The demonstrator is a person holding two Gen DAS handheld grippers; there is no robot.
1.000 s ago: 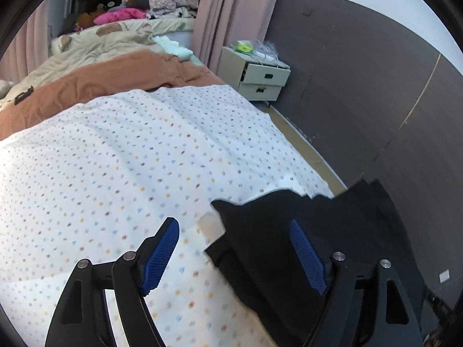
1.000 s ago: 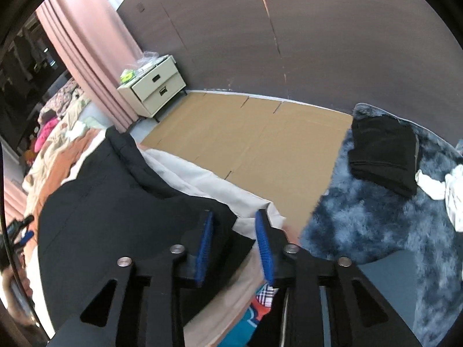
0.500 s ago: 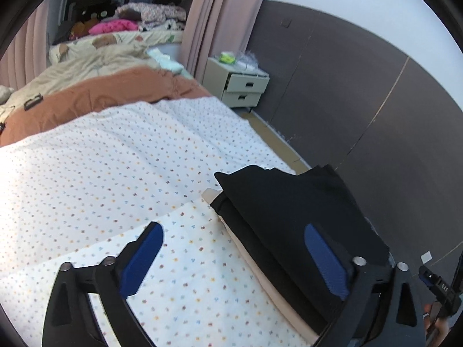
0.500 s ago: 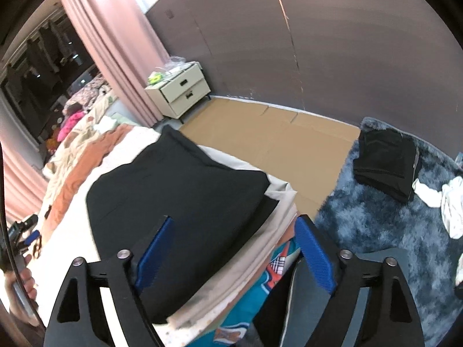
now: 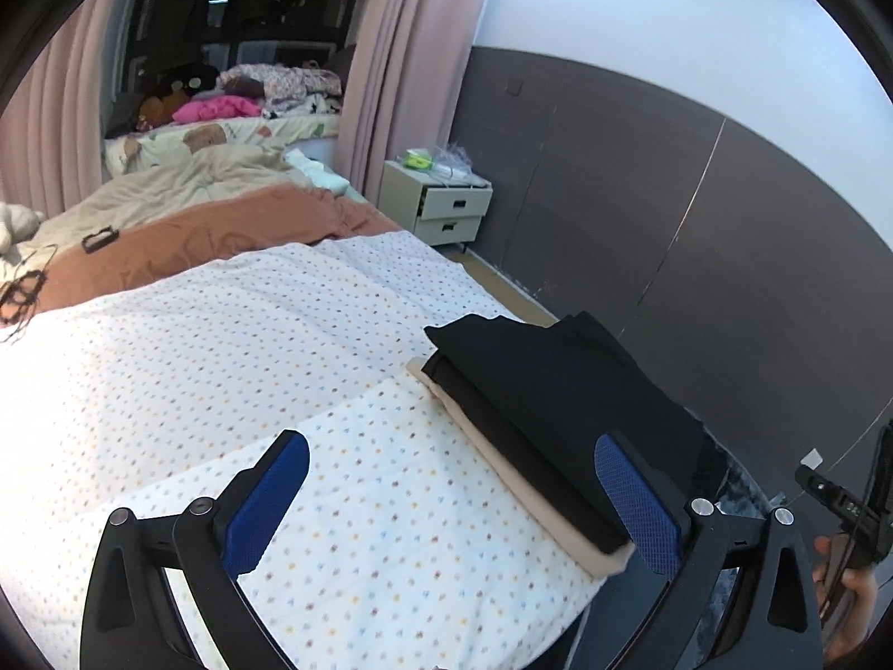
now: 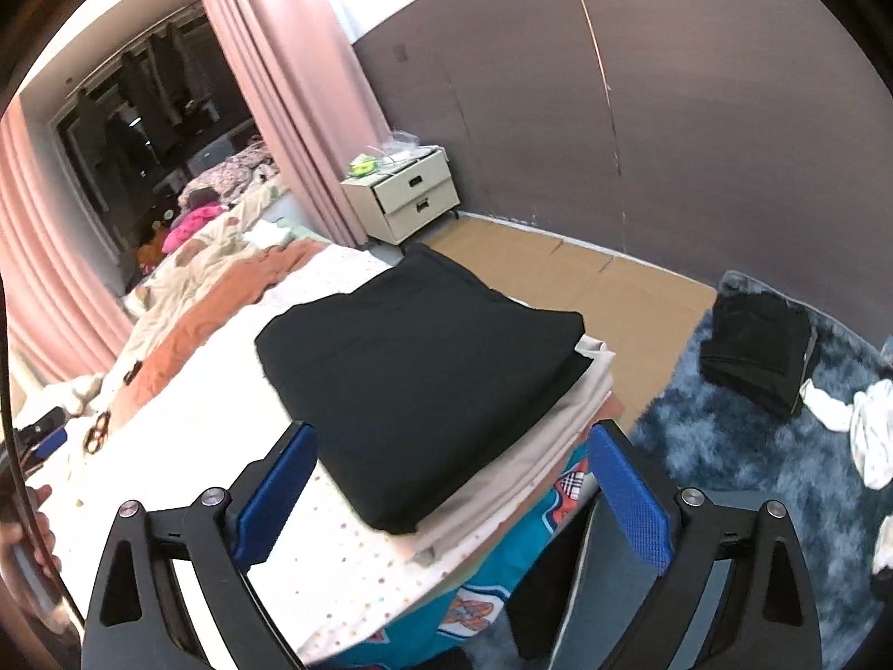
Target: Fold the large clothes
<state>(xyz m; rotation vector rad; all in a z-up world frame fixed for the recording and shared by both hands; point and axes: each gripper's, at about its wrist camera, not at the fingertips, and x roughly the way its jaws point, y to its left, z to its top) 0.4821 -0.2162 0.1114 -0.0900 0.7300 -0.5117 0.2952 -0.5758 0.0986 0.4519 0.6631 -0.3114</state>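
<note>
Bedding in a dotted white cover (image 5: 234,368) fills the left of the scene, with a brown blanket (image 5: 184,245) beyond it and a bedside cabinet (image 5: 446,206) by the curtain. Nothing is held by the left gripper (image 5: 446,497); its jaws are spread wide above the cover, clear of any cloth. Just right of it, at the bed's edge, the black garment (image 6: 413,368) is seen folded into a neat rectangle, resting on a beige folded piece (image 6: 536,446) with which it forms a small stack. The right gripper (image 6: 446,491) is likewise empty, jaws spread, hovering just short of the stack's near edge. Further right, on the blue rug (image 6: 725,446), another dark garment (image 6: 759,352) and white clothes (image 6: 870,435) are left lying.

This fold is judged finished. For the next piece, a corner should be pinched by each gripper well clear of the stack, so that the finished pile is not dragged off the bed's edge.
</note>
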